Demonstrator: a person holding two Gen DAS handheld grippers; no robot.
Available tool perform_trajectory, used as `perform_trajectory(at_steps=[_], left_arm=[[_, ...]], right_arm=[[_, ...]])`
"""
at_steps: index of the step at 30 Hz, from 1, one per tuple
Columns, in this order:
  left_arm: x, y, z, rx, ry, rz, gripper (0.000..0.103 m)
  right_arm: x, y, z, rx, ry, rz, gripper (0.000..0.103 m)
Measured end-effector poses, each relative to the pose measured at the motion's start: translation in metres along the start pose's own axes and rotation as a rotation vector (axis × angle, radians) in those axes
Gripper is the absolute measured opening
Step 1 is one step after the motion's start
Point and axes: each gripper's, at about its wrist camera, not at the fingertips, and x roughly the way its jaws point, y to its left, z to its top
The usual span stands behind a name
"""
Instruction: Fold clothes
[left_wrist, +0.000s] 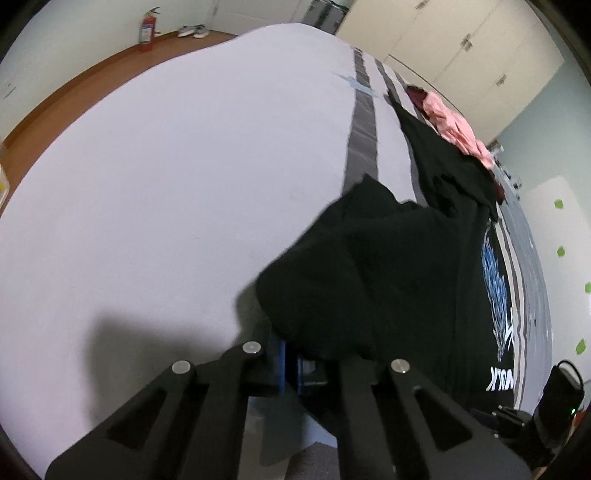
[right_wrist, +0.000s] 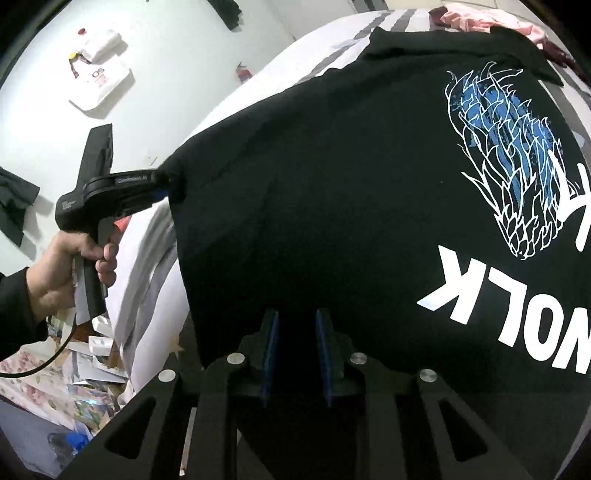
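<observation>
A black T-shirt (right_wrist: 332, 184) with a blue and white print and white letters lies spread on the white bed (left_wrist: 166, 166). In the right wrist view a hand (right_wrist: 62, 269) holds my left gripper (right_wrist: 164, 184), which is shut on a bunched corner of the shirt and lifts it off the sheet. In the left wrist view that fold of black T-shirt (left_wrist: 369, 277) drapes over my left gripper (left_wrist: 291, 354) and hides the fingertips. My right gripper (right_wrist: 297, 350) sits over the shirt's near edge, its blue pads (right_wrist: 271, 350) apart and open.
Pink (left_wrist: 454, 125) and dark red garments lie piled at the bed's far side near grey stripes (left_wrist: 364, 122). A fire extinguisher (left_wrist: 147, 29) and shoes (left_wrist: 192, 31) stand on the wooden floor. White bags (right_wrist: 99, 85) and loose clutter (right_wrist: 74, 387) lie beside the bed.
</observation>
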Motion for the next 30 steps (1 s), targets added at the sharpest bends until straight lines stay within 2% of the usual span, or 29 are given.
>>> perform_trajectory(at_steps=[2, 4, 8, 11, 13, 15, 19, 23, 25, 27, 28, 30], left_arm=[[-0.015, 0.012, -0.003, -0.046, -0.034, 0.003, 0.002], [-0.026, 0.018, -0.008, -0.043, -0.042, 0.022, 0.002], [-0.030, 0.022, -0.021, -0.035, -0.013, 0.058, 0.003], [-0.027, 0.039, -0.027, -0.105, 0.021, 0.159, 0.003], [-0.033, 0.057, -0.026, -0.187, -0.002, 0.200, 0.003], [-0.043, 0.063, -0.022, -0.214, -0.041, 0.223, 0.004], [-0.050, 0.037, 0.001, -0.111, -0.091, 0.177, 0.005], [-0.030, -0.013, 0.031, 0.023, -0.078, 0.049, 0.024], [-0.010, -0.040, 0.049, 0.074, -0.051, -0.020, 0.034], [0.011, -0.063, 0.061, 0.125, -0.004, -0.069, 0.040], [0.023, -0.072, 0.064, 0.149, 0.043, -0.087, 0.043], [0.043, -0.085, 0.063, 0.189, 0.132, -0.110, 0.043]], right_arm=[[0.002, 0.003, -0.002, -0.002, 0.002, 0.002, 0.019], [0.004, 0.003, -0.002, -0.001, 0.004, 0.004, 0.019], [0.003, 0.001, -0.003, 0.004, 0.008, 0.009, 0.019], [0.007, 0.002, 0.002, 0.005, 0.010, 0.011, 0.019], [0.007, 0.002, 0.003, 0.004, 0.014, 0.013, 0.019], [0.006, 0.001, 0.004, 0.002, 0.019, 0.015, 0.019], [0.002, 0.002, 0.007, -0.006, 0.033, 0.021, 0.019], [-0.006, 0.001, 0.012, -0.017, 0.023, 0.026, 0.019], [-0.011, 0.000, 0.018, -0.020, 0.007, 0.022, 0.019], [-0.017, -0.001, 0.023, -0.023, -0.010, 0.018, 0.019], [-0.019, -0.004, 0.027, -0.017, -0.021, 0.011, 0.019], [-0.019, -0.013, 0.035, 0.010, -0.039, -0.005, 0.019]])
